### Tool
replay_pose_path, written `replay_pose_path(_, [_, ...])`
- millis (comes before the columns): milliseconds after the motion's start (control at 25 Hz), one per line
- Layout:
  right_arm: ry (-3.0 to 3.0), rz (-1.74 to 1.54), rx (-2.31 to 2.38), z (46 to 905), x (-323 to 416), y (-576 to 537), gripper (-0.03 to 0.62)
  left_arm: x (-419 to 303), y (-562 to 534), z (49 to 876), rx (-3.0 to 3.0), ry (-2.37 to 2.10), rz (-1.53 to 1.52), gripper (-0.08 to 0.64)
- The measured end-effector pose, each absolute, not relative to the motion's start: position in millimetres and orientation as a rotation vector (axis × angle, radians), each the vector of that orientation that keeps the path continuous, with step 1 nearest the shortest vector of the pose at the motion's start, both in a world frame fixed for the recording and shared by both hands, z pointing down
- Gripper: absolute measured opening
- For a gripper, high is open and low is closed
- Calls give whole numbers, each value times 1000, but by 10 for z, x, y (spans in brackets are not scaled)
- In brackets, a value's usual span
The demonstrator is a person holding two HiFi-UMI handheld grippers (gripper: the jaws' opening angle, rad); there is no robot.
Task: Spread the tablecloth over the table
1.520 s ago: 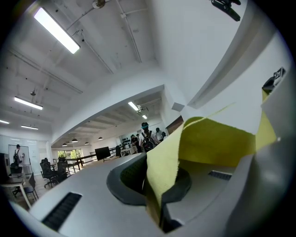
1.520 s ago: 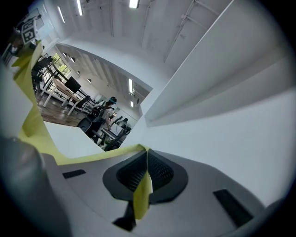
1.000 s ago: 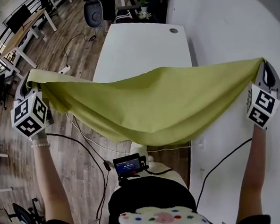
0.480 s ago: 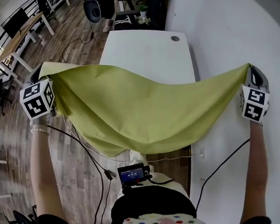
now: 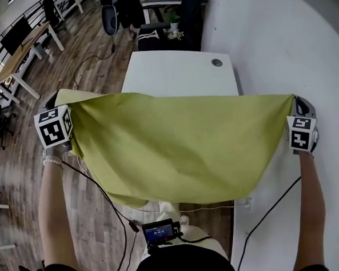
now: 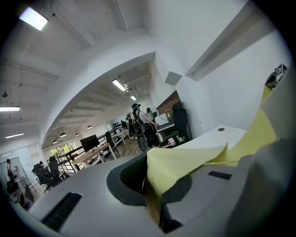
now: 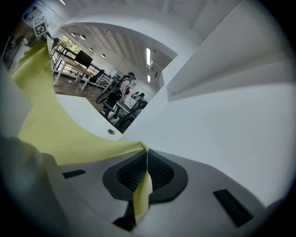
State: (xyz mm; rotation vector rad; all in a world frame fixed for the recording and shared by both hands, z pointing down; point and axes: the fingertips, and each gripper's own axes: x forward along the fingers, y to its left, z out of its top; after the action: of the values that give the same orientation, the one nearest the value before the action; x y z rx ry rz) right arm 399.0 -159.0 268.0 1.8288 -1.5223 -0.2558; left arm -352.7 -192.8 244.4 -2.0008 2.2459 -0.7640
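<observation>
Claws pinched shut: left claw, right claw each gripping tablecloth corner.

Head cam sat up top and looked steeply down, so it took in the whole cloth plus the white tabletop beyond it. The left gripper cam rode right behind its fingers, super close, facing roughly level across the room. Same deal for the right gripper cam. Both gripper views shared the tabletop's far end and the office desks behind it, and each caught the other's marker cube at its edge.
</observation>
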Motion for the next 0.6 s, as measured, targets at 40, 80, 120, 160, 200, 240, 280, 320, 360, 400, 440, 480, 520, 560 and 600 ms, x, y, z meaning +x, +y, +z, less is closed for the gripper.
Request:
replay_pose_path(40, [-1506, -249, 1815, 2758, 4018, -1670, 33, -3540, -2028, 2488, -2002, 2240, -782, 11])
replay_pose_path(80, [-1491, -241, 1801, 2843, 4048, -1758, 33, -3540, -2136, 2538, -2005, 2231, -802, 11])
replay_pose_path(120, [-1479, -229, 1790, 2931, 4075, -1851, 32, -3530, -2250, 2595, -2011, 2221, -821, 11])
replay_pose_path(160, [-1468, -213, 1782, 3016, 4097, -1943, 32, -3516, -2367, 2659, -2019, 2212, -839, 11])
replay_pose_path(200, [-1458, -196, 1777, 3096, 4114, -2030, 32, -3506, -2478, 2728, -2029, 2207, -855, 11])
replay_pose_path(240, [-1450, -180, 1774, 3167, 4127, -2108, 32, -3504, -2579, 2795, -2037, 2207, -869, 11])
replay_pose_path(280, [-1442, -166, 1771, 3229, 4138, -2177, 32, -3510, -2670, 2858, -2044, 2211, -880, 11])
replay_pose_path(320, [-1434, -153, 1768, 3282, 4147, -2235, 32, -3521, -2754, 2916, -2050, 2216, -892, 11])
replay_pose_path(360, [-1426, -141, 1766, 3329, 4155, -2286, 32, -3534, -2832, 2971, -2054, 2218, -906, 11])
replay_pose_path(400, [-1417, -131, 1764, 3373, 4165, -2334, 33, -3545, -2905, 3024, -2058, 2218, -922, 11])
replay_pose_path(440, [-1409, -122, 1763, 3413, 4176, -2385, 32, -3555, -2978, 3075, -2062, 2216, -937, 11])
replay_pose_path(480, [-1401, -113, 1763, 3451, 4188, -2441, 32, -3566, -3051, 3127, -2066, 2216, -949, 11])
replay_pose_path(520, [-1394, -105, 1764, 3489, 4198, -2502, 32, -3580, -3125, 3179, -2069, 2217, -959, 11])
replay_pose_path(560, [-1389, -98, 1764, 3530, 4205, -2565, 32, -3596, -3199, 3235, -2071, 2221, -969, 11])
replay_pose_path(600, [-1383, -92, 1761, 3572, 4212, -2626, 32, -3614, -3272, 3294, -2072, 2225, -981, 11])
